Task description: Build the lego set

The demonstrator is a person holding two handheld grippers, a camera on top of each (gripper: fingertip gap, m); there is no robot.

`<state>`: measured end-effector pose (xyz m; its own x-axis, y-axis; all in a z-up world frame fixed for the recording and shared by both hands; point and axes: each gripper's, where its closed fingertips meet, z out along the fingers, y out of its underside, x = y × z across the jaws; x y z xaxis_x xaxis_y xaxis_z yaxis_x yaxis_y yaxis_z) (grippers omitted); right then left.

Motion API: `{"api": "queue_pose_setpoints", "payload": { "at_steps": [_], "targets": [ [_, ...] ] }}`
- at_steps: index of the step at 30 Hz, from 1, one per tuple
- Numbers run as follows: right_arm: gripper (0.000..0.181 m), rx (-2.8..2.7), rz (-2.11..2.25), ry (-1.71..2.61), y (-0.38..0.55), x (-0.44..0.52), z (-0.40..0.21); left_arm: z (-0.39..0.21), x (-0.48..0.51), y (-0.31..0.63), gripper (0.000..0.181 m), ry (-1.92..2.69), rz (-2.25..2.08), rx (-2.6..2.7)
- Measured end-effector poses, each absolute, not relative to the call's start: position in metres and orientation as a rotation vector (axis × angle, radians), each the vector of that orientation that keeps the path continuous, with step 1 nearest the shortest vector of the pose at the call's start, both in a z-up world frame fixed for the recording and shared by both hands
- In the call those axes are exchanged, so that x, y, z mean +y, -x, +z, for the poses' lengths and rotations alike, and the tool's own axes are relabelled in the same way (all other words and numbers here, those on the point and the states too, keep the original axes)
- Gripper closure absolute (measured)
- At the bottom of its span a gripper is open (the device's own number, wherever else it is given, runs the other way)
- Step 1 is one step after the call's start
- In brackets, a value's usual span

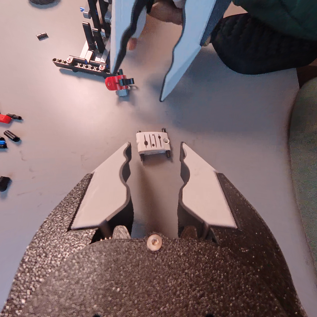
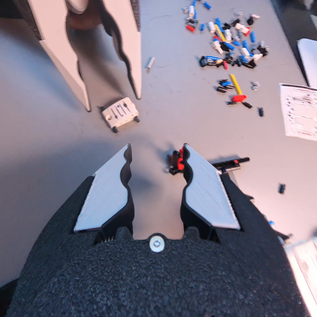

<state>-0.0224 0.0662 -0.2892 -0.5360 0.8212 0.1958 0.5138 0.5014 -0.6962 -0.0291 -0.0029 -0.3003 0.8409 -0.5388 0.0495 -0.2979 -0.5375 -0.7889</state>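
A small white plastic lego panel, roughly rectangular with a curved top, dark printed slots and a round hole at one corner, lies flat on the smooth grey counter with short black pins sticking out of its corners. In the left wrist view it sits just ahead of the left gripper, between the lines of the two fingers but touching neither; its pins run along the direction the fingers point. The left gripper's fingers, pale flat plates with wavy black inner edges on a rough speckled black body, stand wide apart and hold nothing. The right gripper is of the same build, its fingers also spread wide and empty above the counter. Just beside its right finger lies a small red and black lego assembly, joined to a long black beam frame with round holes. A scattered heap of blue, black, white and yellow loose pieces lies farther off, with a printed white paper sheet at the right edge.
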Motion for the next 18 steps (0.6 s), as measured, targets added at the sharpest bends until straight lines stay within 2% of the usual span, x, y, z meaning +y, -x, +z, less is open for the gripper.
{"api": "queue_pose_setpoints", "payload": {
  "at_steps": [3,4,5,6,11,13,15,18],
  "targets": [
    [0.125,-2.154,0.778,1.119,0.020,0.081,-0.286,-0.307,-0.001,0.027,0.123,2.204,-0.311,0.640],
    [0.126,-2.143,0.785,1.122,0.020,0.082,-0.285,-0.310,-0.001,0.026,0.127,2.215,-0.294,0.651],
    [0.127,-2.142,0.793,1.115,0.020,0.081,-0.284,-0.312,0.000,0.027,0.139,2.224,-0.271,0.659],
    [0.129,-2.145,0.801,1.095,0.020,0.079,-0.283,-0.313,0.001,0.027,0.140,2.228,-0.259,0.665],
    [0.131,-2.199,0.800,0.771,0.019,0.035,-0.277,-0.302,0.005,0.030,0.141,2.255,-0.448,0.477],
    [0.129,-2.155,0.746,0.632,0.025,0.020,-0.272,-0.284,0.008,0.028,0.173,2.198,-0.636,0.339],
    [0.134,-2.092,0.649,0.516,0.032,0.012,-0.267,-0.272,0.009,0.027,0.173,2.157,-0.821,0.215],
    [0.134,-2.174,0.570,0.469,0.030,0.005,-0.288,-0.276,0.011,0.035,0.173,2.175,-0.835,0.139]
  ]
}}
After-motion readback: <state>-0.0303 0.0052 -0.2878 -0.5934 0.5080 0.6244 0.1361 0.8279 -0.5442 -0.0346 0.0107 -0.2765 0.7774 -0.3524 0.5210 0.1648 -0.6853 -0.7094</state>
